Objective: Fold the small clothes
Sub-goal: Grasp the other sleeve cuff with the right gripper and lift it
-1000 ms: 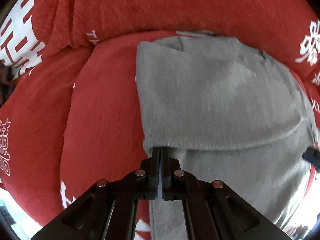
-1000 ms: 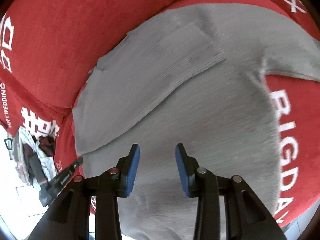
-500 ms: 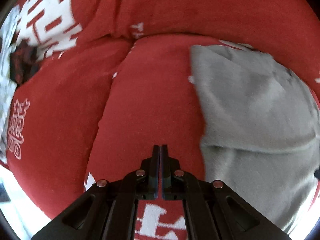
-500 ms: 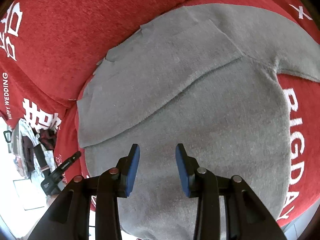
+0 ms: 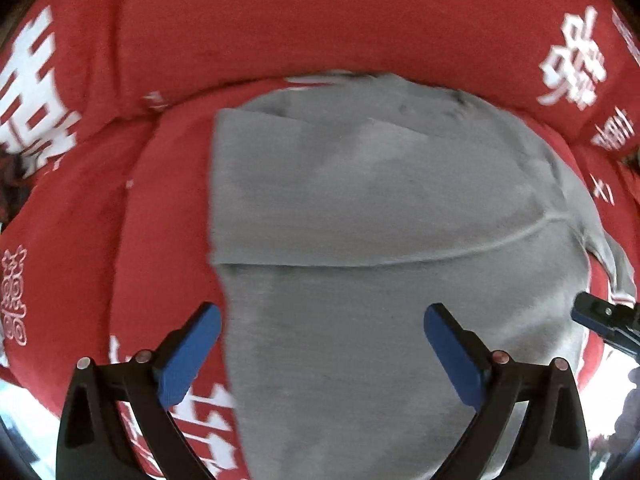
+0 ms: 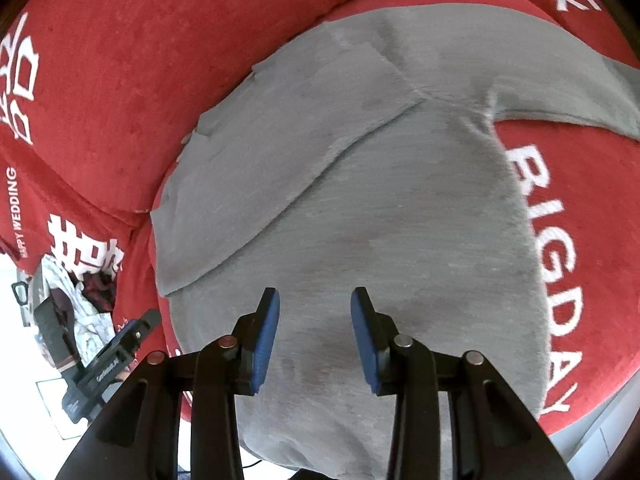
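Note:
A grey knit top (image 5: 380,248) lies flat on a red sofa seat, with one sleeve folded across its body (image 5: 360,192). It also shows in the right wrist view (image 6: 380,220), where the other sleeve (image 6: 560,80) stretches out to the right. My left gripper (image 5: 322,356) is wide open and empty above the top's lower left part. My right gripper (image 6: 314,336) is open and empty over the top's lower body. The left gripper also shows at the left of the right wrist view (image 6: 116,356).
The red sofa cover (image 5: 320,20) with white lettering rises as a backrest behind the top. A pile of patterned cloth (image 6: 76,304) lies at the sofa's left end. The seat's front edge (image 6: 592,428) drops to a pale floor.
My left gripper was shut at the folded sleeve's edge, swung left off the top, then came back over it and opened wide. My right gripper stayed open and drew back a little.

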`<action>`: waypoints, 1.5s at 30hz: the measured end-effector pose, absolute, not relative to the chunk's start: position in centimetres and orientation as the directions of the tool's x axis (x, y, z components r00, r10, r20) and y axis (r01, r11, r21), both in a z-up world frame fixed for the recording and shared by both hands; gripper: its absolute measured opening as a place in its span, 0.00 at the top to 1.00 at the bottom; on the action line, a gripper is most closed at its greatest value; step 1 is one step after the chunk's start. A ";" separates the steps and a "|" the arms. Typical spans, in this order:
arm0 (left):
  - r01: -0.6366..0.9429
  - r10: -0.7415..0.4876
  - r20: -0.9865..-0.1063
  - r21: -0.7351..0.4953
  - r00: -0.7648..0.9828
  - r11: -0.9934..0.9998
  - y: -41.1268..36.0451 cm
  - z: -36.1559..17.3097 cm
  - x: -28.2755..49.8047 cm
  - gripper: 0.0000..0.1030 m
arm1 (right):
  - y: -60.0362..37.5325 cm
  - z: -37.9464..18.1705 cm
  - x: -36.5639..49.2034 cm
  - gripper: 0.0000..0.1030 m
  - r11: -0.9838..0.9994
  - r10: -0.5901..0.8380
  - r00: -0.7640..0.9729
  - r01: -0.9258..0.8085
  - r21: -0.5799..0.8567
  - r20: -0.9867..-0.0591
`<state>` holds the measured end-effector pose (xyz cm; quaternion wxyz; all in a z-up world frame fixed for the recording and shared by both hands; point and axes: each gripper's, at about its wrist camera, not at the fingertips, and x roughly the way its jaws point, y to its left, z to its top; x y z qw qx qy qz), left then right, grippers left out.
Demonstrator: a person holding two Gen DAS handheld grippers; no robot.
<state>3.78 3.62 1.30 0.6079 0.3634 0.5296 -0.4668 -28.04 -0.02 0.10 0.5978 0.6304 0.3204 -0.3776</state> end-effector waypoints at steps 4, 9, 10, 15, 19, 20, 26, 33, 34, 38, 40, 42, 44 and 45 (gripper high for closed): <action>0.968 -0.158 -0.987 -0.046 -0.007 0.247 2.3 0.8 1.1 0.01 | 0.1 -0.3 -30.4 0.60 -0.138 -0.061 0.518 0.842 0.521 -0.853; 0.978 -0.116 -0.993 -0.038 -0.014 0.207 0.1 0.0 -2.4 0.02 | 0.2 -0.6 -34.0 0.60 -0.202 -0.099 0.524 0.822 0.533 -0.846; 0.980 -0.111 -0.993 -0.055 -0.034 0.191 -0.5 0.0 -3.3 0.02 | 0.2 -0.7 -35.4 0.60 -0.224 -0.119 0.524 0.813 0.537 -0.843; 0.990 -0.109 -0.992 -0.072 -0.059 0.117 -2.8 0.1 -8.0 0.02 | -0.3 -1.4 -41.3 0.54 -0.336 -0.199 0.509 0.767 0.547 -0.837; 0.992 -0.090 -0.993 -0.087 -0.079 0.092 -4.6 -0.2 -11.4 0.02 | -0.7 -2.8 -47.3 0.54 -0.454 -0.244 0.507 0.693 0.560 -0.826; 0.992 -0.091 -0.992 -0.094 -0.086 0.087 -5.0 -0.3 -12.1 0.02 | -0.7 -3.0 -48.2 0.54 -0.476 -0.251 0.504 0.680 0.558 -0.827; 0.994 -0.097 -0.991 -0.101 -0.096 0.046 -7.4 -0.4 -16.4 0.02 | -0.4 -4.1 -55.6 0.54 -0.606 -0.354 0.436 0.568 0.558 -0.828; 0.995 -0.101 -0.991 -0.092 -0.089 0.029 -10.0 -1.1 -19.8 0.02 | -0.9 -6.4 -59.9 0.54 -0.687 -0.459 0.425 0.388 0.615 -0.781; 0.995 -0.102 -0.991 -0.092 -0.088 0.030 -10.1 -1.2 -20.0 0.02 | -1.1 -6.7 -60.1 0.54 -0.691 -0.471 0.421 0.369 0.621 -0.775; 0.995 -0.111 -0.989 -0.097 -0.093 0.033 -10.4 -1.0 -20.5 0.02 | -1.4 -7.5 -61.2 0.54 -0.702 -0.502 0.407 0.324 0.635 -0.763; 0.995 -0.118 -0.989 -0.092 -0.087 0.037 -10.7 -1.1 -20.8 0.01 | -1.6 -8.1 -61.7 0.54 -0.707 -0.520 0.409 0.287 0.647 -0.750; 0.996 -0.121 -0.990 -0.081 -0.076 0.039 -10.8 -1.1 -21.0 0.01 | -1.9 -8.4 -61.9 0.52 -0.704 -0.542 0.415 0.249 0.665 -0.730; 0.997 -0.115 -0.991 -0.073 -0.068 0.039 -10.9 -1.3 -21.1 0.02 | -2.1 -8.6 -62.0 0.52 -0.691 -0.579 0.420 0.204 0.694 -0.699; 0.997 -0.113 -0.991 -0.071 -0.067 0.040 -11.0 -1.4 -21.1 0.02 | -2.3 -8.6 -62.0 0.52 -0.674 -0.603 0.424 0.182 0.716 -0.676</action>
